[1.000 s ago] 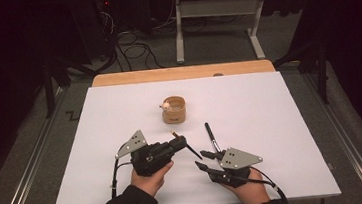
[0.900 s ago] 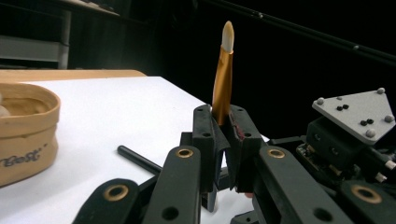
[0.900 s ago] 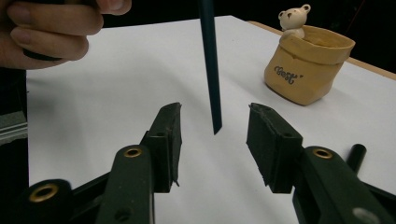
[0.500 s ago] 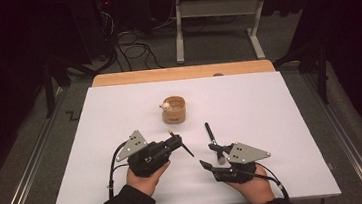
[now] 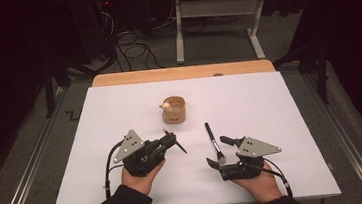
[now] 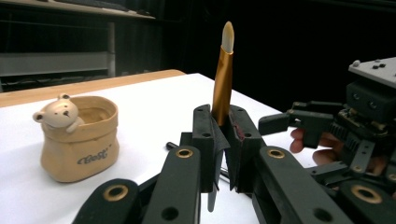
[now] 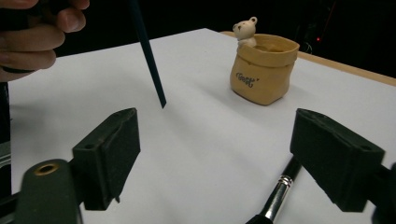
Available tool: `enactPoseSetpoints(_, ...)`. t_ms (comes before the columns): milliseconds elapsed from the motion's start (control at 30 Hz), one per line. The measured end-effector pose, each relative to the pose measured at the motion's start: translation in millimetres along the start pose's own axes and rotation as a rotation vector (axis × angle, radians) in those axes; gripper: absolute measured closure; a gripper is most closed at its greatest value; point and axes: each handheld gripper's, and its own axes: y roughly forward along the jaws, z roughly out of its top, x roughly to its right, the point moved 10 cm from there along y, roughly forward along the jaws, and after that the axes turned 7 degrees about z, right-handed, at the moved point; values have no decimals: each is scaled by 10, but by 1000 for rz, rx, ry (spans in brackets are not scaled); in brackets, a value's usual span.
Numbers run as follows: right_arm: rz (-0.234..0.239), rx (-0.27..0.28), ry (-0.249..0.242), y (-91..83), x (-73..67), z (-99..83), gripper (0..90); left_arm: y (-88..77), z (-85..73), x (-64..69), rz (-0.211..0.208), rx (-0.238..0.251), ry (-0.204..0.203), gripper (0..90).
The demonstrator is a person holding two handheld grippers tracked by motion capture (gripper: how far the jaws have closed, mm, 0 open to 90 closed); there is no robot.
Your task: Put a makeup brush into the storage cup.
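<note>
My left gripper is shut on a small brush with a gold ferrule, its pale tip pointing up in the left gripper view. The brush's dark handle slants down toward the table. A black makeup brush with a silver ferrule lies flat on the white board. My right gripper stands open over it. Its jaws have just been opening, and the pads are clear of the brush on both sides. A tan sack-shaped pot with a little bear on its rim stands beyond both grippers.
The white board covers the table, with a wooden strip along its far edge. Behind it are a dark floor, cables and a grey stand. In the left gripper view, the right gripper is close on the right.
The right gripper's jaws have spread wide and the hand has shifted a little to the right. The black brush now lies free on the board between them. The left gripper has kept still.
</note>
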Motion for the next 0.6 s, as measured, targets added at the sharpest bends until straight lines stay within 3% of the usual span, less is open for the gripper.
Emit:
enactPoseSetpoints(200, -18, 12, 7, -88, 70, 38, 108, -18, 3, -52, 21, -2, 6, 832)
enactPoseSetpoints(467, -75, 15, 32, -280, 268, -15, 1, 0, -15, -79, 46, -14, 15, 832)
enactPoseSetpoints(600, -100, 24, 24, -378, 338, -36, 1, 7, -24, -102, 59, -21, 19, 832)
